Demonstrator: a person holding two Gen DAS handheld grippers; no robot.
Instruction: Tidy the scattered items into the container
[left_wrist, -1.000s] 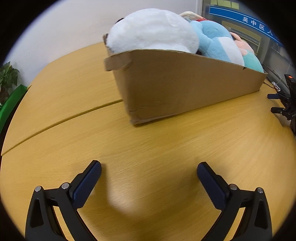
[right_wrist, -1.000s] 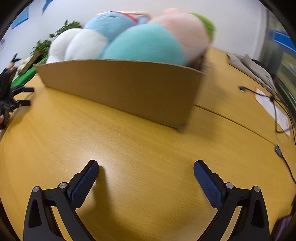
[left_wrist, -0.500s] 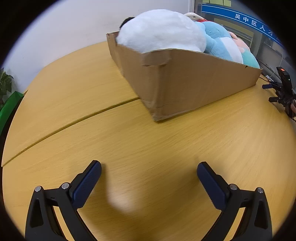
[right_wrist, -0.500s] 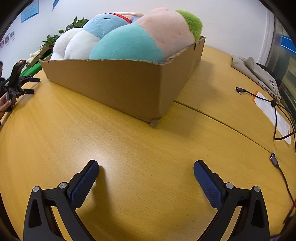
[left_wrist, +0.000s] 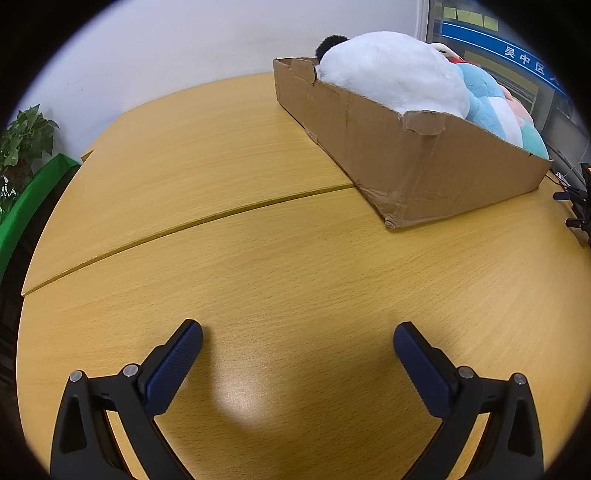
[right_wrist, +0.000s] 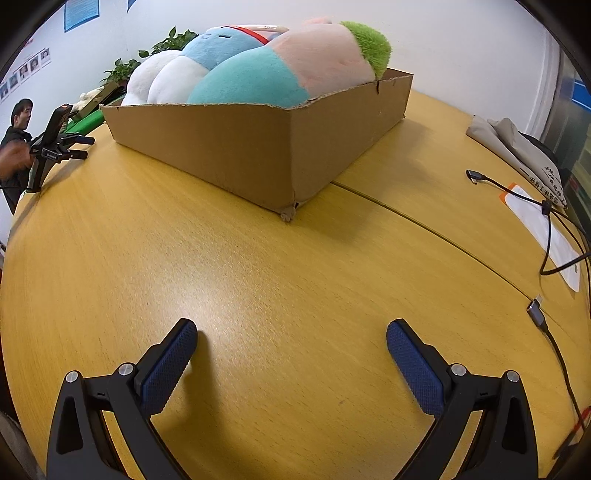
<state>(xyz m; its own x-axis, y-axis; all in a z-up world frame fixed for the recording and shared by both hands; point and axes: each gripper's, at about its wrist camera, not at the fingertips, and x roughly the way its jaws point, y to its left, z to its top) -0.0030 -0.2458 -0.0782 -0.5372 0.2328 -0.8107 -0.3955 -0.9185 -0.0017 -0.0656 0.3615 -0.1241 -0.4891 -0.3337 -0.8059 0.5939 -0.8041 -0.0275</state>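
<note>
Both hands empty, box full: checking the surface for stragglers.

On my left, the left gripper (left_wrist: 297, 341) hovers low over bare wooden surface (left_wrist: 229, 177) with its fingers (left_wrist: 173, 363) spread wide and nothing between them; the cardboard box (left_wrist: 417, 155) sits ahead and to the right, well apart, with the white plush (left_wrist: 391, 72) heaped above its rim. On my right, the right gripper (right_wrist: 291, 341) is likewise spread and empty, the box (right_wrist: 255, 147) ahead of it holding the blue plush (right_wrist: 225, 44) and the teal-and-pink plush (right_wrist: 280, 74), all bulging over the walls. I see no toy left loose, so I judge the tidying nearly done. To finish well I would sweep both views slowly across the surface, keep clear of the cables (right_wrist: 550, 218) at far right, and press down any plush that might roll out.
</note>
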